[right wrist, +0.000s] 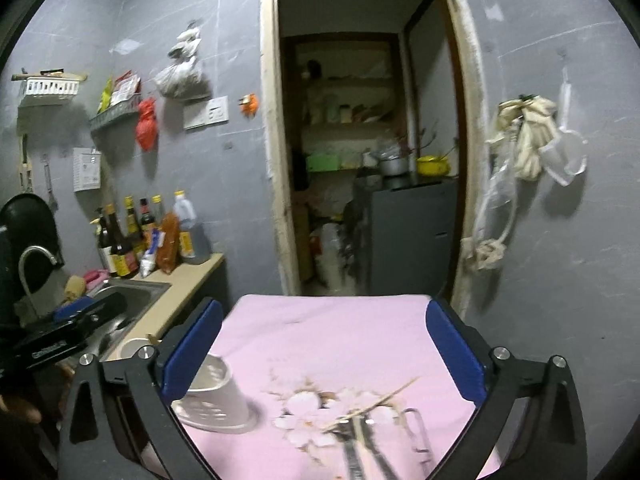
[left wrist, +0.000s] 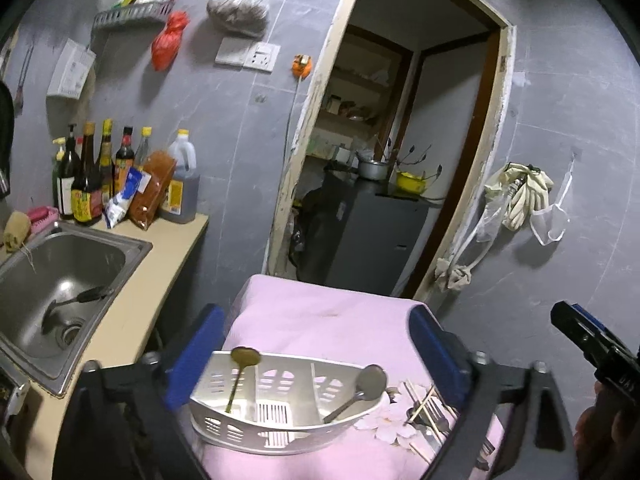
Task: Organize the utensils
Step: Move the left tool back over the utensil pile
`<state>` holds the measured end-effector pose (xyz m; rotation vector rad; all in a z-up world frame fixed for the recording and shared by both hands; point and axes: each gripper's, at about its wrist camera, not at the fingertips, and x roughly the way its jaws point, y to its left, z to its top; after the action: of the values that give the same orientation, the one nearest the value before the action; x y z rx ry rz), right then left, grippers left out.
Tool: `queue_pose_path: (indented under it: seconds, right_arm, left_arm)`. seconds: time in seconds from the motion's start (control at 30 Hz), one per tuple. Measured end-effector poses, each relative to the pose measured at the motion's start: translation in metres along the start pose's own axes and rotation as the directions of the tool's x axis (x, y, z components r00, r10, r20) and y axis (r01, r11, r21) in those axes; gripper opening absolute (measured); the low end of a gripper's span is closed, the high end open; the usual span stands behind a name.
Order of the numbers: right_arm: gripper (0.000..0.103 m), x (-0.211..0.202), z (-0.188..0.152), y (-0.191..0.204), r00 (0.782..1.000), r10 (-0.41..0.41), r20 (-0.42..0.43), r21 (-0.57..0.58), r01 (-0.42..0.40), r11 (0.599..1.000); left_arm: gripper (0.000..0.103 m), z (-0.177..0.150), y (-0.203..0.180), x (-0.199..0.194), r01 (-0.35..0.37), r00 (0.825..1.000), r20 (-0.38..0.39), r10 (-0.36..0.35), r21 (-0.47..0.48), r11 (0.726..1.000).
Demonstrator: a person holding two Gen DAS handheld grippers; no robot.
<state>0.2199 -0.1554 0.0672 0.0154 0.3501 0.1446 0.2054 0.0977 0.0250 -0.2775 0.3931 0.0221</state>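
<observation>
Hovering above a pink floral cloth [left wrist: 320,312], the left gripper [left wrist: 316,344] is seen with its blue fingers [left wrist: 200,356] spread wide and nothing held. A white slotted caddy [left wrist: 280,412] sits on the cloth, framed between the two fingers but not touched by them. A brass-coloured spoon [left wrist: 240,372] is stood in the caddy's left compartment, bowl up, tilted slightly; a silver spoon [left wrist: 360,388] is leaned in the right compartment, bowl over the rim. Just right of the caddy, forks [left wrist: 434,416] and wooden chopsticks [left wrist: 420,402] are piled loose on the cloth, close under the right finger, partly hidden by it.

The right gripper [right wrist: 324,348] is also held wide open and empty. In its view the caddy [right wrist: 218,396] lies just beside the left finger [right wrist: 192,352], partly hidden behind it; contact cannot be told. The forks [right wrist: 360,440] and chopsticks [right wrist: 372,402], blurred, lie low between the fingers, nearer the right one, apart from both.

A steel sink [left wrist: 68,280] with a dark utensil in it is set in the counter to the left, sauce bottles [left wrist: 92,176] behind it. An open doorway [left wrist: 384,140] is seen beyond the cloth.
</observation>
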Motion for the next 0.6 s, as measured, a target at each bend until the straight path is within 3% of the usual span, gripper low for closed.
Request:
queue_pose_path:
  seconds: [0.33,0.6]
  right_arm:
    - [0.101,-0.022,-0.002,-0.05,0.998,-0.043,0.05,-0.03,0.045,0.999]
    - [0.101,-0.013,-0.016,-0.096,0.999,-0.042,-0.009,-0.046,0.042,0.998]
  left_arm:
    - [0.102,-0.014,-0.07,-0.014,-0.024,0.998,0.065,0.016,0.124,0.992]
    - [0.102,-0.032,-0.111,-0.01,-0.03,0.997,0.071,0.021,0.129,0.991]
